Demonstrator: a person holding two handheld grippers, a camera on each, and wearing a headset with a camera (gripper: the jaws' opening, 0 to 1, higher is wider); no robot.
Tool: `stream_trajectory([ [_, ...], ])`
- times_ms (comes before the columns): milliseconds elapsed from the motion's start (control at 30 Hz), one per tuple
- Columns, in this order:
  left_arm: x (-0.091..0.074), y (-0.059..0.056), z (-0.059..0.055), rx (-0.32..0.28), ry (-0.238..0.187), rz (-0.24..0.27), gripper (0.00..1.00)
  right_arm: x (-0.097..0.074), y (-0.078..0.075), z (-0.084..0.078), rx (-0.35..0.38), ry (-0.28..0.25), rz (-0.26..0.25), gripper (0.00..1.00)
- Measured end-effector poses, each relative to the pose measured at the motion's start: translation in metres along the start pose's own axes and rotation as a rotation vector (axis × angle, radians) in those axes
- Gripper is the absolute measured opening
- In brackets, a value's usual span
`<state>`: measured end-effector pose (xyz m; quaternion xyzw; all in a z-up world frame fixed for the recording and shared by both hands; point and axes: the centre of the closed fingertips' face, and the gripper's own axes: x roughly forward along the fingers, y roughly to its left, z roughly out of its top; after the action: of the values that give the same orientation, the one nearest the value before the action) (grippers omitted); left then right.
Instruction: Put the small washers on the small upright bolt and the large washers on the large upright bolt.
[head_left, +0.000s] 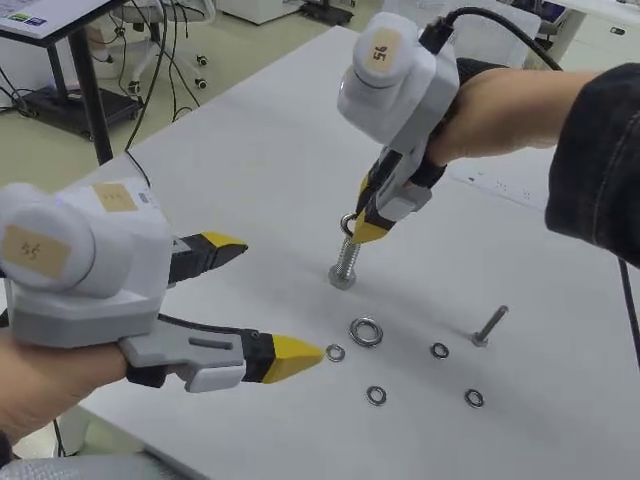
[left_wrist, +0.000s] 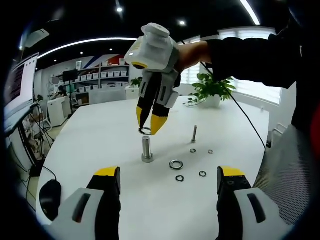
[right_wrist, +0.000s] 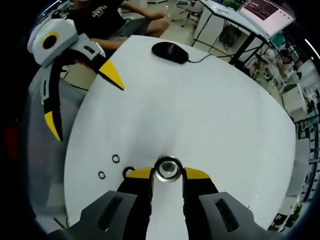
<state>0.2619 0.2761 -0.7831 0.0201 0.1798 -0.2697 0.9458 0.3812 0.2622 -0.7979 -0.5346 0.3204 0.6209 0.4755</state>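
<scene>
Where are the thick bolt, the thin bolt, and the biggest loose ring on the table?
Thick bolt (head_left: 346, 262), head view, on its threaded shaft.
Thin bolt (head_left: 490, 326), head view, midway along its shaft.
Biggest loose ring (head_left: 354, 332), head view, on its left rim.

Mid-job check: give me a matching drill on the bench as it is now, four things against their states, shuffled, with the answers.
Things:
1. left claw
2. right claw
3. loose large washer
4. small bolt

States:
A. lies flat on the table
B. shut on the second large washer, just over the large bolt
C. stands upright, apart from both claws
D. open, holding nothing

Pairs: 1-D, 2-B, 3-A, 4-C.
</scene>
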Motion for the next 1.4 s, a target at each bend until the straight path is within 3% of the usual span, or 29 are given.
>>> stream_trajectory([
  [1400,0.008,0.005,-0.006,-0.031,0.002,-0.010,0.77,0.039,0.006,-0.011,0.045,0.050,0.070,0.23],
])
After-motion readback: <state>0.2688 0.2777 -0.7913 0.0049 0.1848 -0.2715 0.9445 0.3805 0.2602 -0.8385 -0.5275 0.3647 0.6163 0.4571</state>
